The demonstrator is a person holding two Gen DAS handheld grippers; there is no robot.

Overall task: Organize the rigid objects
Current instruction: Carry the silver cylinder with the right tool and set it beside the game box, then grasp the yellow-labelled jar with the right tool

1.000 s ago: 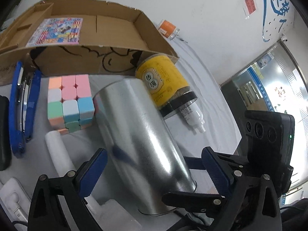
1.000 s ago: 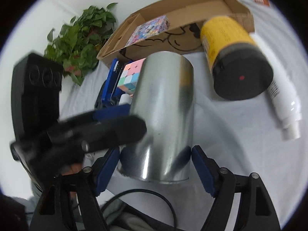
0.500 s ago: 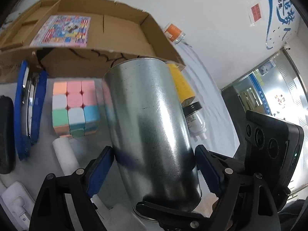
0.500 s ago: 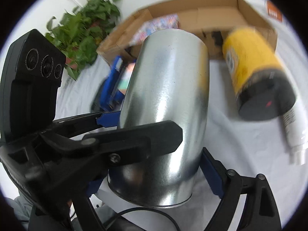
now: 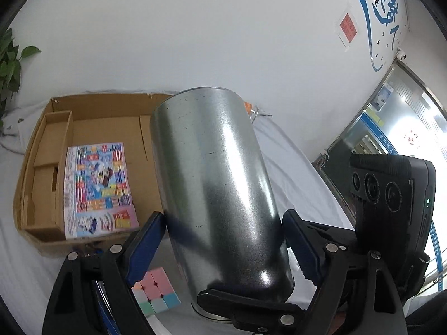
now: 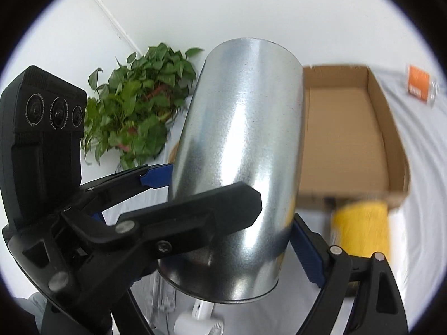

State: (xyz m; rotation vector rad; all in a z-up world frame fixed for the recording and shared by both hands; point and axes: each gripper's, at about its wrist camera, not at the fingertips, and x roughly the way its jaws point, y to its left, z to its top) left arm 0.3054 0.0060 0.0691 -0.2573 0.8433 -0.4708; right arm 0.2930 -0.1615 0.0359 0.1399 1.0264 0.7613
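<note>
A tall silver metal can [image 5: 218, 189] is held in the air between both grippers, tilted, in front of a shallow cardboard box [image 5: 92, 117]. My left gripper [image 5: 223, 245] is shut on the can's lower part with its blue pads [image 5: 145, 245] against the sides. My right gripper [image 6: 237, 237] is shut on the same can [image 6: 240, 145], and its black finger crosses the left wrist view below the can. The box holds a colourful booklet [image 5: 97, 187]. The box also shows in the right wrist view [image 6: 346, 139].
A pastel puzzle cube [image 5: 156, 290] lies on the white cloth below the can. A yellow jar [image 6: 360, 229] lies in front of the box. An orange-labelled item [image 6: 419, 83] lies at the far right. A green plant [image 6: 134, 111] stands at the left by the wall.
Both grippers have lifted the can off the table and carried it up toward the box. The cube, jar and white bottle have dropped low or out of view.
</note>
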